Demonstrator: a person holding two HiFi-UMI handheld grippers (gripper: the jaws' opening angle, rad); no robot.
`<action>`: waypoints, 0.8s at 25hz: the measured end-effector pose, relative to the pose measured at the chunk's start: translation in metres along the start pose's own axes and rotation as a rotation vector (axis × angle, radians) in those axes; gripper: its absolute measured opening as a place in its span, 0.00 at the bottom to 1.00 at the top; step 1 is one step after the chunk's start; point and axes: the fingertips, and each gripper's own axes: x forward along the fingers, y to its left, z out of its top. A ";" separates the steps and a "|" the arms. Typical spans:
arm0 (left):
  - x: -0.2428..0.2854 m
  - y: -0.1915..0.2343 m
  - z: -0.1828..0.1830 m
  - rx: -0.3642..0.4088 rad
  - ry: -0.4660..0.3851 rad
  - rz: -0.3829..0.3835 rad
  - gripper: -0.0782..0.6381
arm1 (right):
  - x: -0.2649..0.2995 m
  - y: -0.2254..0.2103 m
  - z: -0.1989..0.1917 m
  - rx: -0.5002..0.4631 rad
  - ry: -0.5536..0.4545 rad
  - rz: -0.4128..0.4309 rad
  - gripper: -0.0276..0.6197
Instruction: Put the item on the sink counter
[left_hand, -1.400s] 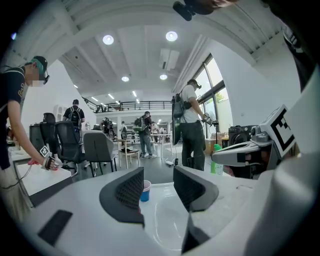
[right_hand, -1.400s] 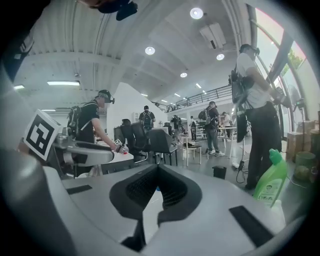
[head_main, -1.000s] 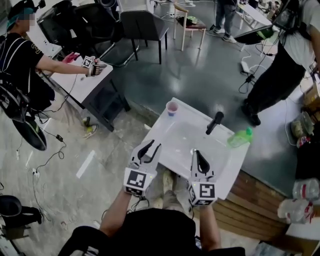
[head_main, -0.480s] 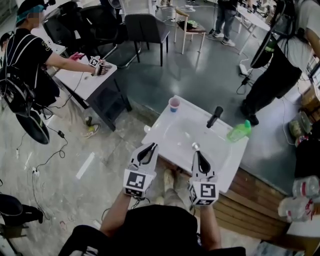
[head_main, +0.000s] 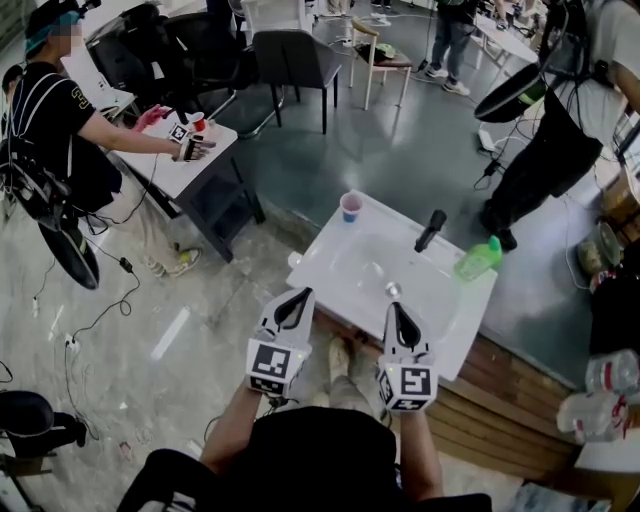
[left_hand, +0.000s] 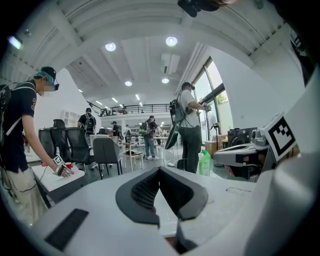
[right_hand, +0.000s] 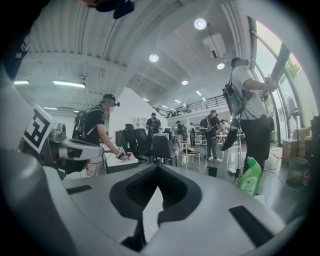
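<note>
Head view shows both grippers held level just short of the near edge of the white sink counter, pointing across it. The left gripper has just been closing and its jaws now meet with nothing between them; the left gripper view confirms the pads touching at the tip. The right gripper is likewise closed and empty, its jaws together in the right gripper view.

No item is carried, so which thing the task means cannot be told. Two loose things already stand on the counter. A pink cup sits at the far corner, ahead of the left gripper and slightly to its right. A green bottle stands ahead and to the right of the right gripper, which is the nearer of the two to it. In the right gripper view the bottle is upright, long axis vertical. A black tap rises between cup and bottle, beyond the basin.

The counter is smooth and bare at its rim. Beyond it the grey floor is open, with chairs, tables and people working well apart.
</note>
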 end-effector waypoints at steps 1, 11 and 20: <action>-0.001 0.000 0.001 0.000 -0.001 0.001 0.11 | 0.000 0.001 0.002 0.000 0.000 -0.001 0.04; -0.002 -0.002 0.001 0.005 0.000 0.002 0.11 | -0.003 0.001 -0.004 -0.008 0.010 0.005 0.04; -0.001 -0.004 0.006 0.004 -0.002 -0.003 0.11 | -0.003 0.001 0.003 -0.009 0.007 0.005 0.04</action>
